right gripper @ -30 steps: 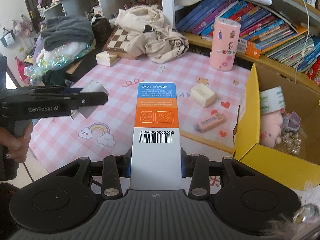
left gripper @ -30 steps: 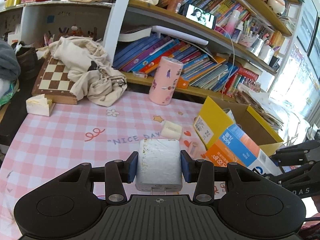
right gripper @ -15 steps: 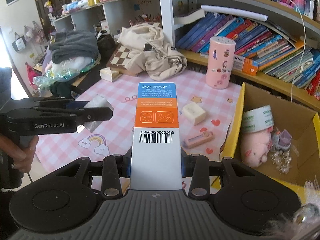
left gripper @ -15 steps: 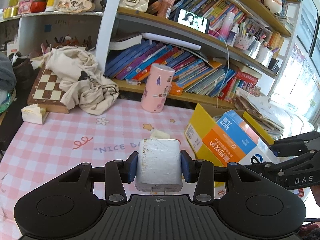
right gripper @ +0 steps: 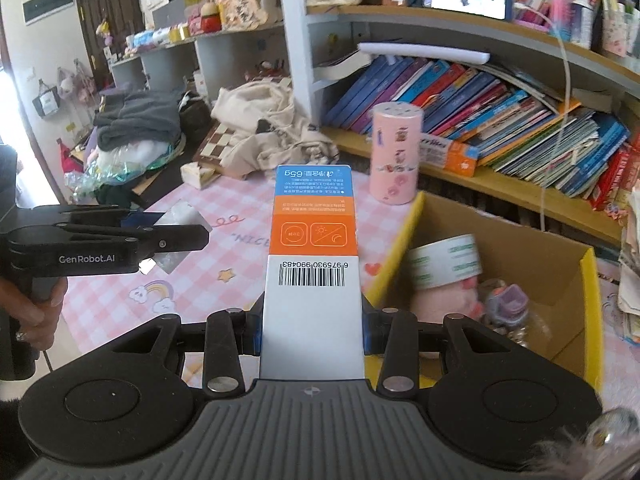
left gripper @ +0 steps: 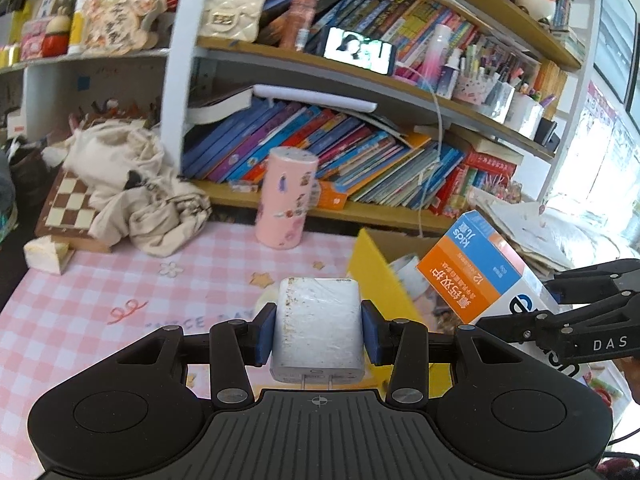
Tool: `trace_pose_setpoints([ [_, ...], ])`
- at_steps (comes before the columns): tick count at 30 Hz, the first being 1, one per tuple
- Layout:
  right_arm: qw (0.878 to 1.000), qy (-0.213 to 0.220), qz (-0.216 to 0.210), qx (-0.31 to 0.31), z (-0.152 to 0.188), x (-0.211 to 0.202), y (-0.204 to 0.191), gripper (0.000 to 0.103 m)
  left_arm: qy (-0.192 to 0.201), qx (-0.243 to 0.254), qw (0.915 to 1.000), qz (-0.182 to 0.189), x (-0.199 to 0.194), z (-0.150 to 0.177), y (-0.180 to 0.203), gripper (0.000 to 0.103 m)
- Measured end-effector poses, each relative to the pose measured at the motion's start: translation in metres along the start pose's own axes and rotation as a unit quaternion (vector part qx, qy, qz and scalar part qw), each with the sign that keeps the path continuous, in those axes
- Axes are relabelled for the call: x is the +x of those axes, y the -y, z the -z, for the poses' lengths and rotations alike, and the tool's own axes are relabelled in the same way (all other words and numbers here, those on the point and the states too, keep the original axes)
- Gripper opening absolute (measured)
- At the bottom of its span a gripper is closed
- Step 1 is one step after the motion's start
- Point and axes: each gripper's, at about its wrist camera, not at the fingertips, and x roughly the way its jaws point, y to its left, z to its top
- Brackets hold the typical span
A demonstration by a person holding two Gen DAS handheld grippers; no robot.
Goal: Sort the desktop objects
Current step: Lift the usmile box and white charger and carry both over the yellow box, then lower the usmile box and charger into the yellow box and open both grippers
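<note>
Gripping a "kids" box, right tool; left tool clamps charger.

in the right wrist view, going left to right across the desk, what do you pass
Left gripper holding the white charger → toothpaste box in the right gripper → pink canister → tape roll in the yellow box.

Left gripper clamps white charger block between blue pads, above pink checked tablecloth. Right: right gripper holds orange-blue toothpaste box tilted over yellow cardboard box. Far: pink cylinder upright near bookshelf; chessboard far left.
</note>
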Motion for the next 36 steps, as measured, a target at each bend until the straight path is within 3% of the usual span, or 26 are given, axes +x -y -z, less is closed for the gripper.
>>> trace_pose_setpoints([
  [17,0.998,0.048,0.045,0.0,-0.022,-0.023,0.123,0.038,0.038,0.066,0.9957,0.054,0.073,-0.049,0.116,0.042],
  [21,0.998,0.023,0.065,-0.004,-0.021,-0.005,0.145,0.038,0.025,0.074,0.9948,0.066,0.097,-0.052,0.131,0.042],
  [29,0.998,-0.021,0.063,0.007,-0.009,0.028,0.174,0.038,-0.021,0.098,0.9932,0.058,0.141,-0.047,0.141,0.042],
  [36,0.995,-0.077,0.061,-0.024,-0.001,0.067,0.186,0.038,-0.073,0.116,0.9886,0.063,0.173,-0.033,0.15,0.042],
])
